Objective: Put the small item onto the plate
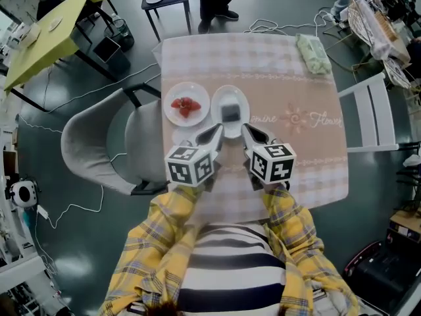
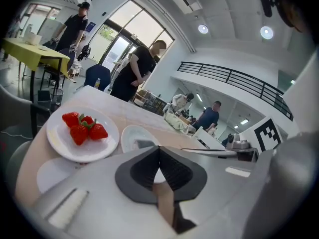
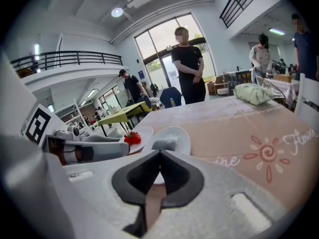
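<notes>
A small dark grey item (image 1: 230, 113) lies in a white oval plate (image 1: 241, 100) near the middle of the table. To its left, a round white plate (image 1: 172, 114) holds strawberries (image 1: 186, 105). My left gripper (image 1: 212, 135) hovers just short of the oval plate's near-left rim, jaws shut with nothing between them. My right gripper (image 1: 248, 134) mirrors it at the near-right rim, also shut and empty. In the left gripper view the shut left gripper (image 2: 159, 149) points at the grey item (image 2: 145, 144). The right gripper (image 3: 159, 154) faces the same grey item (image 3: 164, 144).
A green bundle (image 1: 314, 54) lies at the table's far right corner. A grey chair (image 1: 99, 143) stands at the left edge and a white chair (image 1: 375, 110) at the right. A person (image 3: 187, 63) stands beyond the far edge. A flat white disc (image 1: 184, 135) lies under the left gripper.
</notes>
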